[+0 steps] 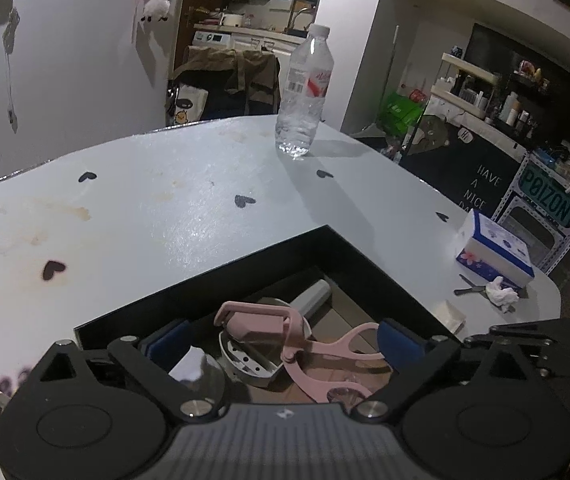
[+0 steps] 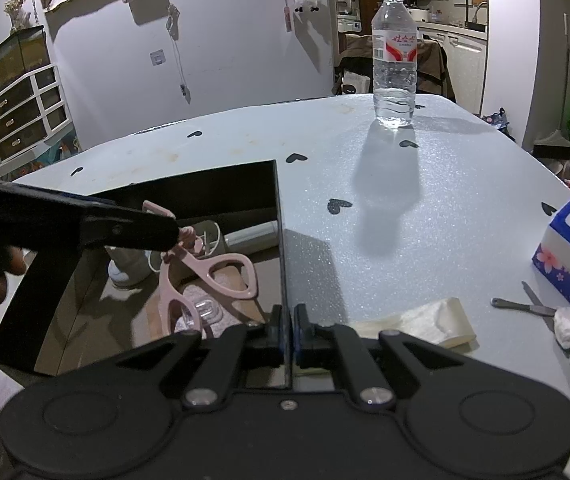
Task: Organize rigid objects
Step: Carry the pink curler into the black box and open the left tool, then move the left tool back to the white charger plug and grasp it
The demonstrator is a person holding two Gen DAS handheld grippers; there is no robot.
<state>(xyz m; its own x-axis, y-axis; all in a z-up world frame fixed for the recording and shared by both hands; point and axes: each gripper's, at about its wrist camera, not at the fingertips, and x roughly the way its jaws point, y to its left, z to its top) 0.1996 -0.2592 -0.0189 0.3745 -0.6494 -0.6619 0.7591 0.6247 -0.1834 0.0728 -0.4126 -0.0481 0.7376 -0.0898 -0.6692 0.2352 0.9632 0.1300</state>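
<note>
Black and open-topped, the shallow rectangular cardboard box (image 1: 327,246) sits on the pale grey table printed with small black hearts (image 1: 173,204), and everything else in the left wrist view is placed against it. The left gripper (image 1: 281,344) hangs over the box with its blue-padded fingers (image 1: 399,342) spread wide, grasping nothing. Between them, inside the box, lie the pink plastic scissors-like tool (image 1: 305,350), its blade end cased in a pink guard and its two looped handles pointing toward the camera, resting across a white slotted plastic piece (image 1: 245,360). A grey cylinder (image 1: 313,296) lies behind them near the box's far corner. Well beyond the box stands a clear plastic water bottle with a red-and-white label (image 1: 305,92); to the right of the box sit a blue and white tissue pack (image 1: 493,248) and a crumpled white tissue (image 1: 501,294).

In the right wrist view the right gripper (image 2: 289,330) is clenched on the box's thin right-hand wall (image 2: 283,272), one pad on each side. The pink tool (image 2: 205,280) lies on the box floor left of that wall, its handle loops open and empty, with the left gripper's black arm (image 2: 85,224) reaching over it. Just right of the box lies a flat cream packet (image 2: 425,320); farther right, a small metal tool (image 2: 525,306) beside the tissue.
</note>
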